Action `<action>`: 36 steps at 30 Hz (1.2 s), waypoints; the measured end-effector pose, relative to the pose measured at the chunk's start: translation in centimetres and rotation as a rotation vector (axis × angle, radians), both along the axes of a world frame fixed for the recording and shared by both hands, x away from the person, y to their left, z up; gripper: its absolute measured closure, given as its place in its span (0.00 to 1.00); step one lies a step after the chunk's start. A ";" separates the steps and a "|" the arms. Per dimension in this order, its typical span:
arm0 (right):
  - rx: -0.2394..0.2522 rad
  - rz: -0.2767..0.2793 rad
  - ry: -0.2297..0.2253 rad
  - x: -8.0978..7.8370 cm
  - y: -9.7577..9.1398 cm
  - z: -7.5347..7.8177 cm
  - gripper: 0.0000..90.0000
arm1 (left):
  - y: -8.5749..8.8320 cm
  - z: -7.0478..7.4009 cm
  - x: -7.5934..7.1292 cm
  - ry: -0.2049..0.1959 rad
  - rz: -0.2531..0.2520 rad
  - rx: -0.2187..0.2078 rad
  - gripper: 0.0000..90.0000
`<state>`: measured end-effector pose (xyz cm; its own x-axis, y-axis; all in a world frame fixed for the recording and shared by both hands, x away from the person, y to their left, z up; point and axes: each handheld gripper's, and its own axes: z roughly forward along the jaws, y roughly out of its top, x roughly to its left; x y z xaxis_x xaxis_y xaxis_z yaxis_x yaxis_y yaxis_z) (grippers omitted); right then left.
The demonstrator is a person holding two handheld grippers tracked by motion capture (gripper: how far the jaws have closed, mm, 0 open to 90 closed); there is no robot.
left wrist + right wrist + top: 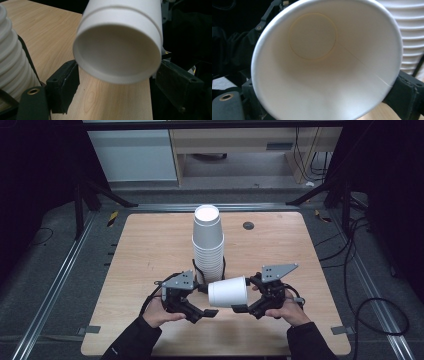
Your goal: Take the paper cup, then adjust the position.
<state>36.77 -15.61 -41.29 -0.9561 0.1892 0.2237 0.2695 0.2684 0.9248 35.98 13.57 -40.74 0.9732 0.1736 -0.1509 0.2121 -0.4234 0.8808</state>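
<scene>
A single white paper cup (227,292) lies on its side in the air between my two grippers. My right gripper (245,309) is shut on its rim end; in the right gripper view I look into the cup (317,75), whose mouth is squeezed oval between the jaws (327,100). My left gripper (205,314) stands open at the cup's base end. In the left gripper view the recessed bottom of the cup (117,50) hangs just over the wide-set jaws (117,87). A tall stack of upturned white cups (208,245) stands just behind.
The wooden table (150,250) carries the stack near its middle, with a black frame around the stack's foot. A small dark round fitting (248,225) sits at the back right. The stack's ribbed rims (10,62) lie close to my left gripper, and the same stack (412,37) rises beside my right.
</scene>
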 end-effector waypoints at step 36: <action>-0.123 -0.048 -0.073 1.1 -1.5 2.3 0.10 | 2.4 1.2 0.9 -0.015 0.083 0.019 0.22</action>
